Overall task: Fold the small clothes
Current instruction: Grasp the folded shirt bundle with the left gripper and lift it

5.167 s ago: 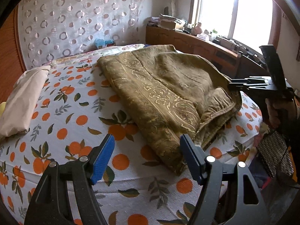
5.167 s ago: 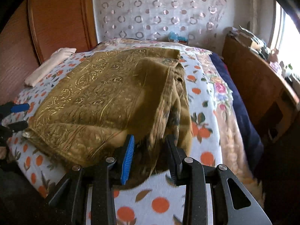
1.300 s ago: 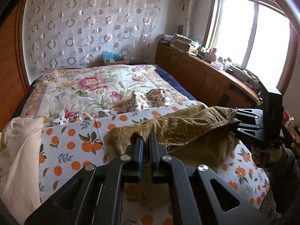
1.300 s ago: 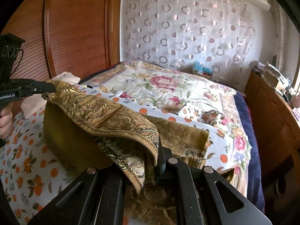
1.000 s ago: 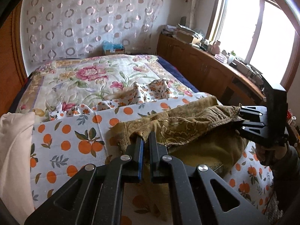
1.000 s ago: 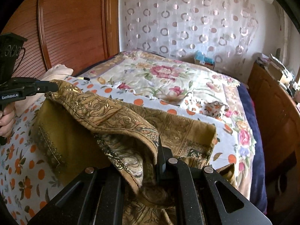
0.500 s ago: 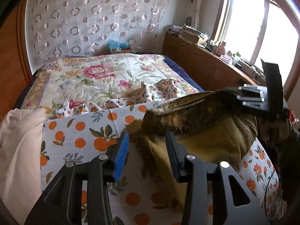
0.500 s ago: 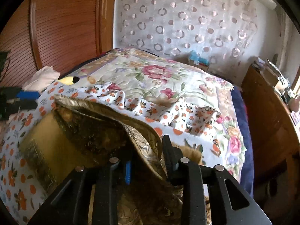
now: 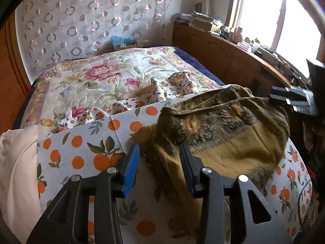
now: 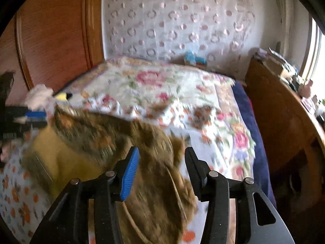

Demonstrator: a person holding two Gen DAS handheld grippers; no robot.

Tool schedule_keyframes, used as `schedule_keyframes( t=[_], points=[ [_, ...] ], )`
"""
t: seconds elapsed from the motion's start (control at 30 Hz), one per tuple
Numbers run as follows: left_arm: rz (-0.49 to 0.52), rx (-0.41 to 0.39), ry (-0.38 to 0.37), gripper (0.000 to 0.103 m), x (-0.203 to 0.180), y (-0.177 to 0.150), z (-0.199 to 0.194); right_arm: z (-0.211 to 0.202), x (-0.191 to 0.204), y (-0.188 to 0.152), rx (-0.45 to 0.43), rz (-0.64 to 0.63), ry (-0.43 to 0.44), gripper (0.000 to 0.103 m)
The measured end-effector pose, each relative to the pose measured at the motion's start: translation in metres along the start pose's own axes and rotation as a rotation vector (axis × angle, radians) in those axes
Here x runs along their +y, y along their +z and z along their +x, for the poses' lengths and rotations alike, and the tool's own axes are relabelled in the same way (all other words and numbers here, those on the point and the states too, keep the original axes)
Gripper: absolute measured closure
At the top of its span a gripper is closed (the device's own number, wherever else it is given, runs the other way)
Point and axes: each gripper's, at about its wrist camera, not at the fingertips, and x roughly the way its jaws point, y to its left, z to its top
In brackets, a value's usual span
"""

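An olive-gold patterned cloth point(image 9: 221, 134) lies folded over on the orange-print sheet point(image 9: 85, 142) of the bed, its upper layer rumpled. My left gripper point(image 9: 159, 163) is open and empty, with the cloth's near corner below and between its jaws. My right gripper point(image 10: 161, 166) is open and empty just above the cloth point(image 10: 113, 154), which is blurred in the right wrist view. The right gripper also shows at the right edge of the left wrist view point(image 9: 292, 99), beside the cloth's far end. The left gripper shows at the left edge of the right wrist view point(image 10: 30, 117).
A cream folded cloth point(image 9: 16, 168) lies at the bed's left side. A floral quilt point(image 9: 97, 79) covers the far half of the bed. A wooden cabinet point(image 9: 223, 55) with clutter runs along the window side. A wooden headboard panel point(image 10: 52, 36) stands at the left.
Both grippers, shut on the cloth's edge and holding it lifted a second ago, have opened and let it drop folded onto the bed. Both have pulled back slightly.
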Motion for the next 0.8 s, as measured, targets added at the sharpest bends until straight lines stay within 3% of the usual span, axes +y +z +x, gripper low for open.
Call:
schedule_keyframes(
  t=[0.1,0.3,0.5,0.7,0.8],
  points=[
    [-0.021,0.014,0.009,0.061,0.007,0.005,0.013,0.005,-0.005,-0.015,0.047,0.037,0.0,0.039],
    [-0.065,0.064,-0.013,0.061,0.017,0.006,0.038,0.023,-0.012,-0.03,0.102,0.13,0.027,0.033],
    [-0.064,0.07,-0.026,0.061,0.015,0.006,0.044,0.037,-0.029,-0.021,0.11,0.222,0.079,0.025],
    [-0.075,0.076,-0.05,0.06,0.014,0.011,0.048,0.043,-0.022,-0.016,0.104,0.18,0.14,0.026],
    [-0.082,0.074,-0.081,0.061,0.015,0.012,0.05,0.045,-0.022,-0.017,0.1,0.159,0.168,0.043]
  ],
)
